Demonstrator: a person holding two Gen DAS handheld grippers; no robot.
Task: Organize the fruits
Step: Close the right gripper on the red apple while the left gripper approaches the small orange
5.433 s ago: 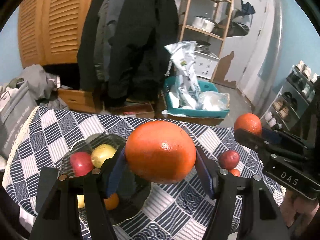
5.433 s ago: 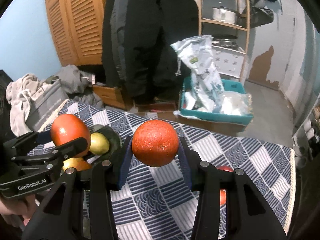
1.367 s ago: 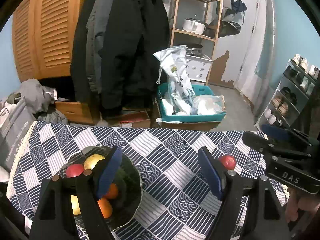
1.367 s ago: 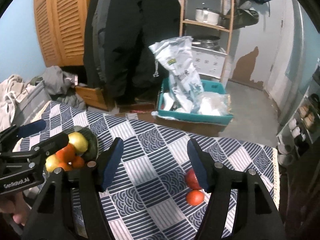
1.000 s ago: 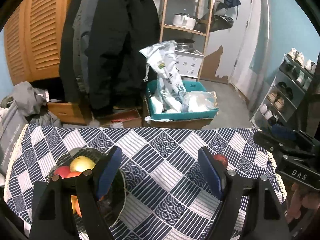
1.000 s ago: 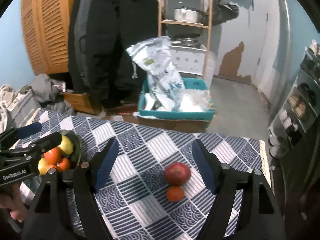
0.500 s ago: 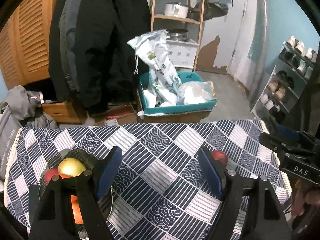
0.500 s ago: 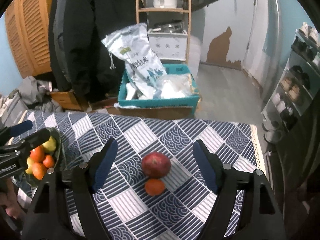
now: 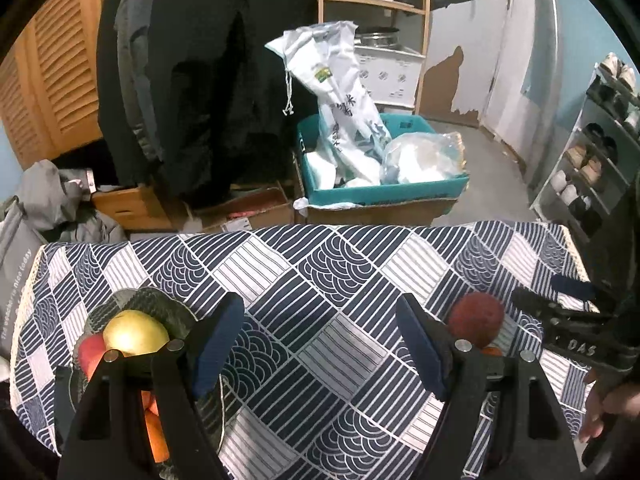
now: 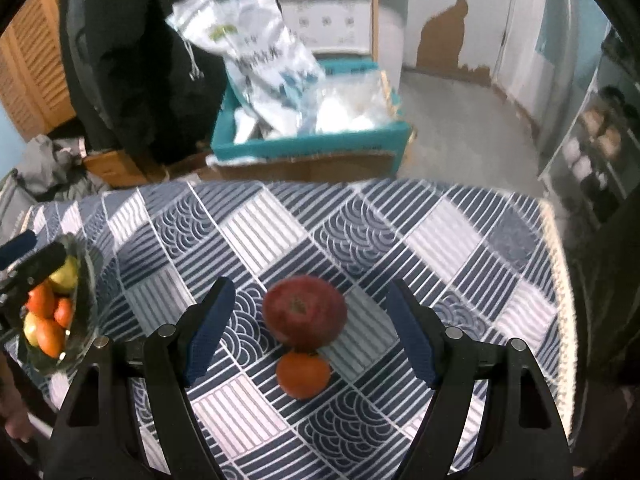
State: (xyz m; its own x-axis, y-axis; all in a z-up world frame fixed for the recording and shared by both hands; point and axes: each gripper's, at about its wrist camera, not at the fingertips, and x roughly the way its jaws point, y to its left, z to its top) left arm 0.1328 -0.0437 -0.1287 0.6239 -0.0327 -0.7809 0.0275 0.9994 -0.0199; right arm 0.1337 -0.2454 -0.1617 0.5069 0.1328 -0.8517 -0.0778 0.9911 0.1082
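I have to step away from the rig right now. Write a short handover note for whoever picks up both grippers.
Left gripper: jaws open, empty, beside the dark glass bowl.
Right gripper: jaws open, empty, above the dark red apple.
Done: the bowl holds a yellow apple and several orange and red fruits.
Left: the red apple and the small orange tangerine touching it, both on the blue patterned tablecloth, likely go into the bowl.

the tablecloth [image 10: 360, 240] is woven cloth, matt, printed in navy and white. the red apple [image 10: 305, 309] looks smooth with a dull sheen, the small orange [image 10: 303, 374] finely pitted. the bowl [image 10: 86, 280] near the left edge is glossy dark glass.
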